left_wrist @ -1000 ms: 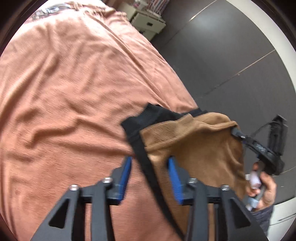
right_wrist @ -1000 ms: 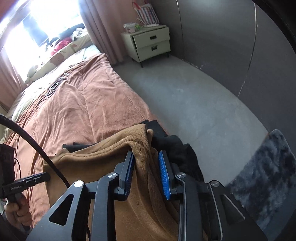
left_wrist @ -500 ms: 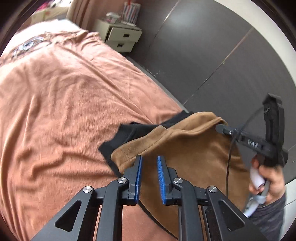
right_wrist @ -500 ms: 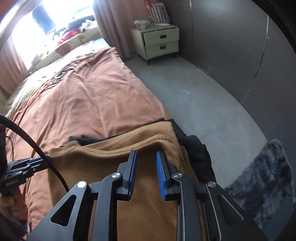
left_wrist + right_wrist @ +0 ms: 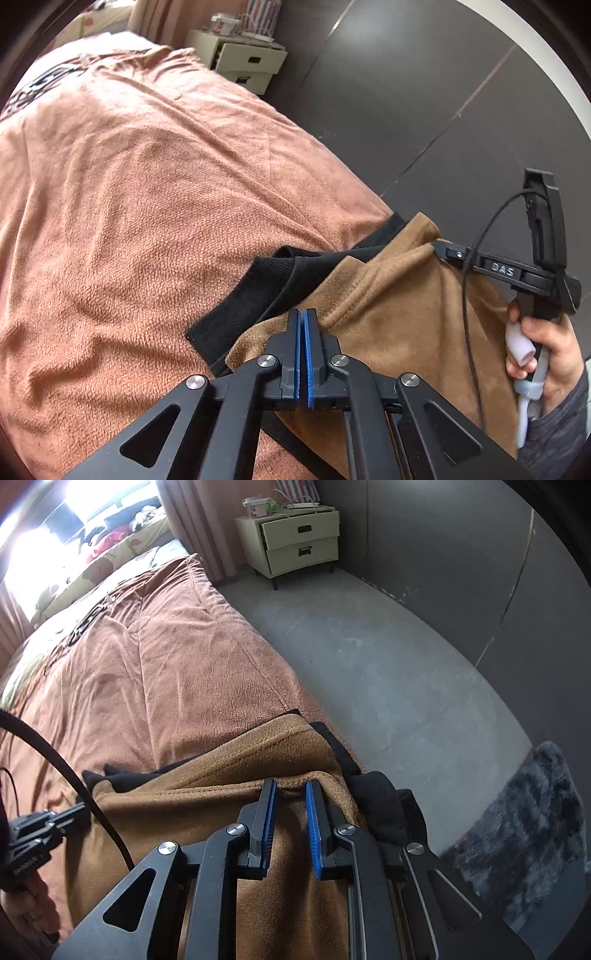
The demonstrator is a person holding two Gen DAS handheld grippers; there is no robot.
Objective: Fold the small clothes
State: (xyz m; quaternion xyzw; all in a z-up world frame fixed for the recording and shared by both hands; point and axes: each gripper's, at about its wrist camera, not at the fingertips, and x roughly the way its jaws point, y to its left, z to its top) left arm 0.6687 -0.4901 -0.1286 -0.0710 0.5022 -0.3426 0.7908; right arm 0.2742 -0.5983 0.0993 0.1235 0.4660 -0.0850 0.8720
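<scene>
A tan fleece garment with black trim (image 5: pixel 399 314) lies at the near corner of the bed; it also shows in the right wrist view (image 5: pixel 207 797). My left gripper (image 5: pixel 303 317) is shut on the garment's near edge, blue pads pressed together. My right gripper (image 5: pixel 290 794) has its jaws a narrow gap apart, with a raised fold of the tan garment between the pads. In the left wrist view the right gripper's tip (image 5: pixel 443 251) touches the garment's far corner.
A rust-coloured blanket (image 5: pixel 147 184) covers the bed. A cream nightstand (image 5: pixel 295 546) stands by the curtain at the far wall. Grey floor (image 5: pixel 388 664) lies to the right of the bed, with a dark shaggy rug (image 5: pixel 524 827) at the lower right.
My left gripper closed from wide open onto the garment's edge. My right gripper narrowed on the fold. Both views tilted up a little and the garment spread flatter.
</scene>
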